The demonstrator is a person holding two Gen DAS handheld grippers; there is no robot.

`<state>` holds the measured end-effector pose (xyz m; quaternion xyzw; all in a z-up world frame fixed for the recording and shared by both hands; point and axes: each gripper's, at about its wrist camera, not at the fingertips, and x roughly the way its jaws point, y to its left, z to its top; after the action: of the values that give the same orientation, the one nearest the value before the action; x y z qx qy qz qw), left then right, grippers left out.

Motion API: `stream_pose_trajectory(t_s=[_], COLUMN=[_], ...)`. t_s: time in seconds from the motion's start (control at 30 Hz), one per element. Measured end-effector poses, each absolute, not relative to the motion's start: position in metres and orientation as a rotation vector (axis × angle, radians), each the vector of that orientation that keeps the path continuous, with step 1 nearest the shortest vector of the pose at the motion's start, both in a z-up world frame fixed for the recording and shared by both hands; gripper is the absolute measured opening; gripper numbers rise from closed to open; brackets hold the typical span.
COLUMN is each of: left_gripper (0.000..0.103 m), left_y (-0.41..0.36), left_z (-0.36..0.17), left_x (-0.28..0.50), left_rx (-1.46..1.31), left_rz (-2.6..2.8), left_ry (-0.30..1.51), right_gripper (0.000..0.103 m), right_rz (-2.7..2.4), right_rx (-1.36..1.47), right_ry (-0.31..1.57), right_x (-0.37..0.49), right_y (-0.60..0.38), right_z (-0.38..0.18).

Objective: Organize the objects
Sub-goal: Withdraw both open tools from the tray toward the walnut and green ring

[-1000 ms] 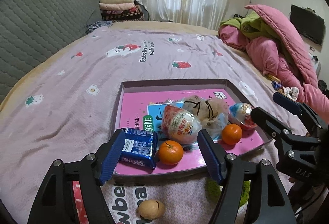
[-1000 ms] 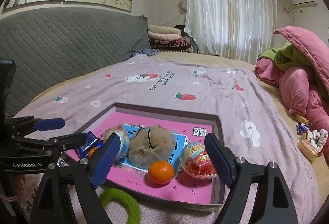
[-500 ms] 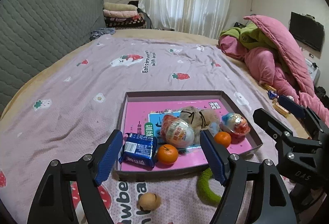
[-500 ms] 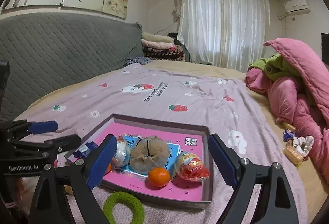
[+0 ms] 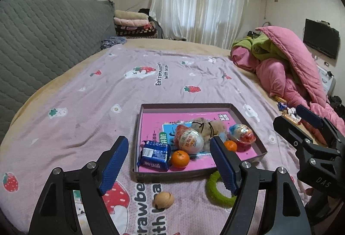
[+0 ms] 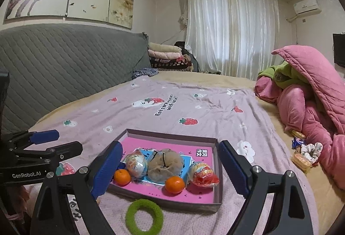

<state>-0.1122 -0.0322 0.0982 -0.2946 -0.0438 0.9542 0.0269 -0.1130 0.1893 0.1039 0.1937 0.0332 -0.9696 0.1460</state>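
Note:
A shallow box [image 5: 185, 105] with a pink bottom lies on the lilac strawberry bedspread. It holds a blue snack packet [image 5: 154, 155], two oranges [image 5: 180, 158] [image 5: 230, 146], two foil-wrapped eggs [image 5: 189, 140] [image 5: 242, 137] and a brown pouch [image 5: 207, 127]. On the spread in front of the box lie a green ring [image 5: 215, 189] and a walnut [image 5: 164, 199]. My left gripper [image 5: 169, 141] hangs open above the box's near edge and holds nothing. My right gripper [image 6: 170, 145] is open too, over the box [image 6: 170, 134] and the green ring [image 6: 144, 216].
A pink and green quilt pile [image 5: 291, 66] fills the bed's right side, with snack packs and a scrunchie [image 6: 306, 153] beside it. The grey quilted headboard [image 5: 43, 41] runs along the left. Folded blankets [image 6: 166, 54] are stacked at the far end.
Both grippers have drawn back and risen from the box, which now looks smaller and farther. The green ring and the walnut have come further into view. Both jaws stand slightly wider.

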Motion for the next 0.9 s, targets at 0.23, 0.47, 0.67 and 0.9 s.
stream_pose_trajectory(t_s=[0.23,0.47,0.67,0.9], left_gripper=[0.079,0.079,0.079,0.079], left_y=[-0.035,-0.032,-0.028,-0.026], left_z=[0.104,0.101,0.097,0.085], left_x=[-0.090,-0.074,-0.064,-0.058], left_rx=[-0.891,-0.921,-0.943,-0.987], left_rz=[2.962,2.953,2.951,2.947], left_ry=[-0.115,-0.090,-0.073,-0.048], right_gripper=[0.090,0.090,0.090,0.090], right_rz=[-2.776,-2.775,-2.748,-2.734], right_rx=[0.549,0.542,0.571,0.593], right_ry=[0.090,0.070,0.088,0.103], right_x=[-0.093,-0.079,-0.070,-0.061], right_y=[0.192,0.195,0.194,0.191], right_z=[0.109,0.109,0.104,0.095])
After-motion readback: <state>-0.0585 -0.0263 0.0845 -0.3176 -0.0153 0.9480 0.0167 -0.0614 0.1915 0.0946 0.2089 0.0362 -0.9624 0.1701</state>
